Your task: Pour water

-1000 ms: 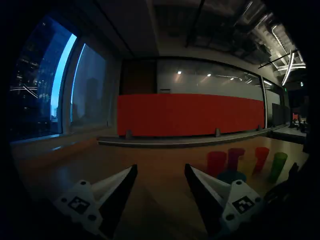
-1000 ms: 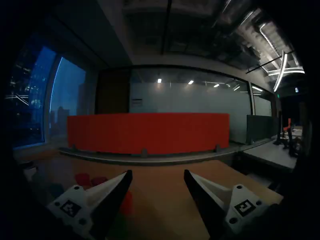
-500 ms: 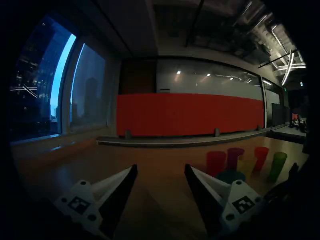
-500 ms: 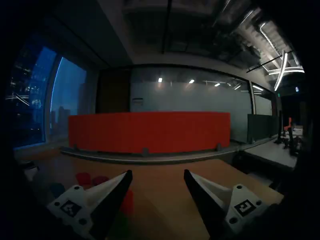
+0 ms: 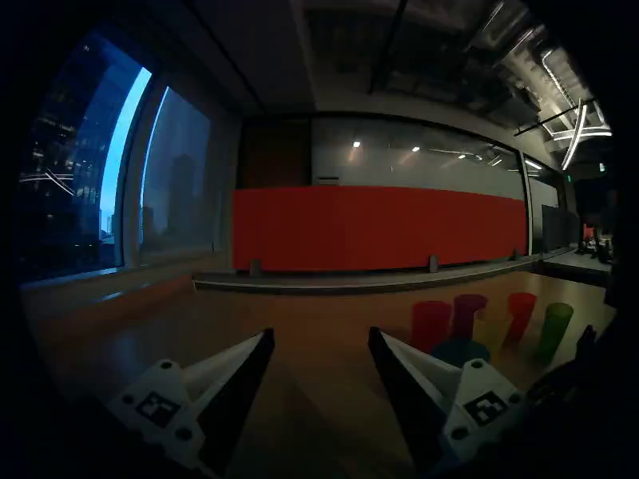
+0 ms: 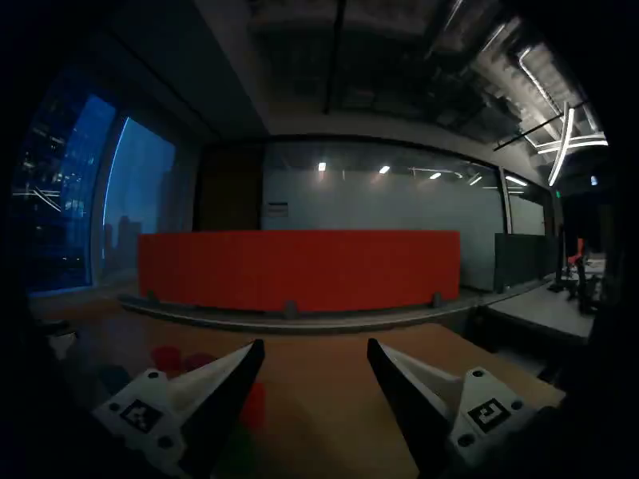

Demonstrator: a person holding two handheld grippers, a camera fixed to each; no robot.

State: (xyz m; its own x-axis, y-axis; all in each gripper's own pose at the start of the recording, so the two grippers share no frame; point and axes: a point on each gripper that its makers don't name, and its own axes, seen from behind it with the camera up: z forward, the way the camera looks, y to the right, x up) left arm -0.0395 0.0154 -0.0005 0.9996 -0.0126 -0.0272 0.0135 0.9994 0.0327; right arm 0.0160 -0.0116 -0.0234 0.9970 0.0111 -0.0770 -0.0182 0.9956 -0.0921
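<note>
Wooden table (image 5: pixel 319 323), red partition (image 5: pixel 375 227), dusk windows (image 5: pixel 76 160), ceiling light strips (image 6: pixel 561 144)

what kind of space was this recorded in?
Probably an open-plan office after dark: a long wooden desk backed by a red divider panel, a glass partition wall behind it, and a tall window onto lit city towers.

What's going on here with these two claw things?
The left gripper and right gripper are hand-held tools, each hovering over a wooden table with its jaws open and empty. A cluster of coloured cups stands on the table, off to the right of the left gripper. Nothing is gripped yet, so no pouring has begun.
</note>
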